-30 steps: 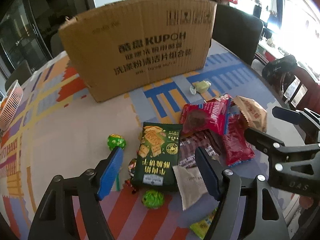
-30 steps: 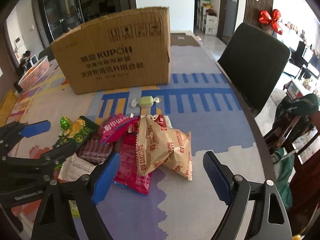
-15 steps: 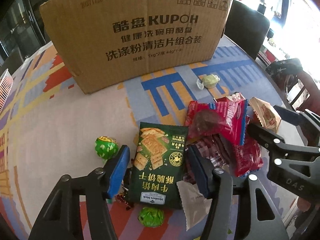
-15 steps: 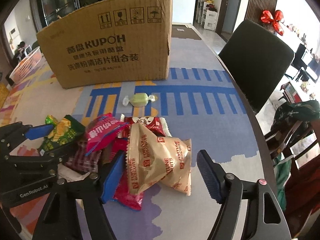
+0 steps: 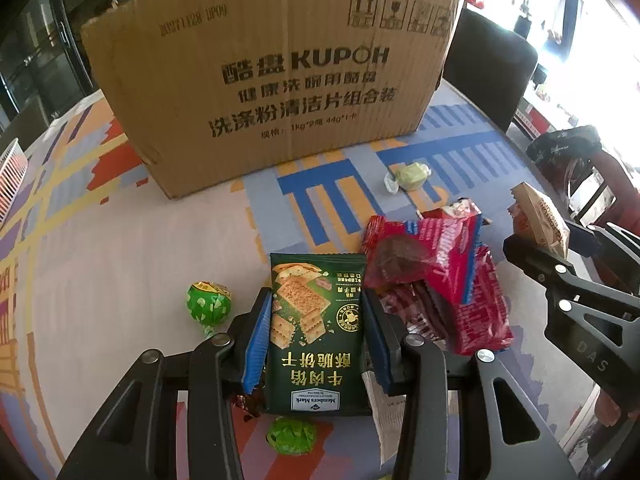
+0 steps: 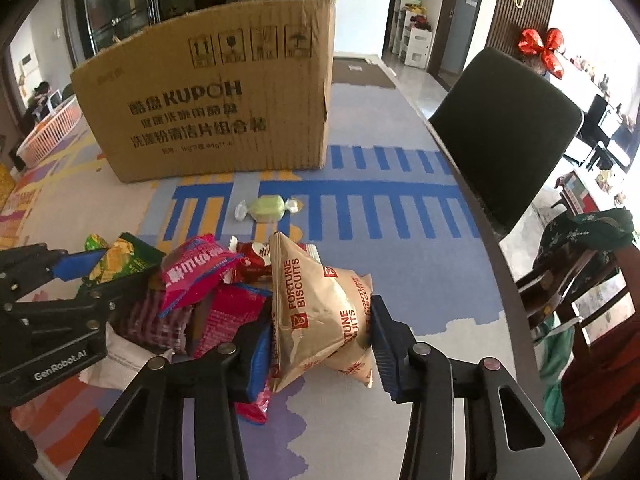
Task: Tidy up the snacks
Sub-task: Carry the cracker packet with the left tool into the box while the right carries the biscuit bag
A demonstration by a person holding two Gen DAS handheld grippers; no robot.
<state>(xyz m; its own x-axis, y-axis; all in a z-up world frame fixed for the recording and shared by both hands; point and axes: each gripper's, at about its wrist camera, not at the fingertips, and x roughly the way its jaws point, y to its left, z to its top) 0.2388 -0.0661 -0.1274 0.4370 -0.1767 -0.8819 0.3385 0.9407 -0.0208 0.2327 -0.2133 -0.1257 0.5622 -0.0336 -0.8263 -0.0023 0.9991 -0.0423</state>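
Note:
My left gripper (image 5: 316,336) is shut on a dark green cracker packet (image 5: 316,328) that lies on the table. My right gripper (image 6: 320,340) is shut on a tan Fortune Biscuits bag (image 6: 320,308) at the right of the snack pile. Red and pink packets (image 5: 436,264) lie heaped between the two grippers. A big KUPOH cardboard box (image 5: 276,80) stands behind the pile; it also shows in the right wrist view (image 6: 216,108). The right gripper shows in the left wrist view (image 5: 568,280), and the left gripper in the right wrist view (image 6: 68,272).
A pale green wrapped candy (image 6: 266,208) lies between box and pile. Green foil-wrapped sweets (image 5: 208,304) lie left of the cracker packet, another (image 5: 290,436) below it. A black chair (image 6: 504,128) stands at the table's right edge. A pink basket (image 6: 52,128) sits far left.
Both grippers moved forward and down and closed, the left onto the green cracker packet, the right onto the Fortune Biscuits bag.

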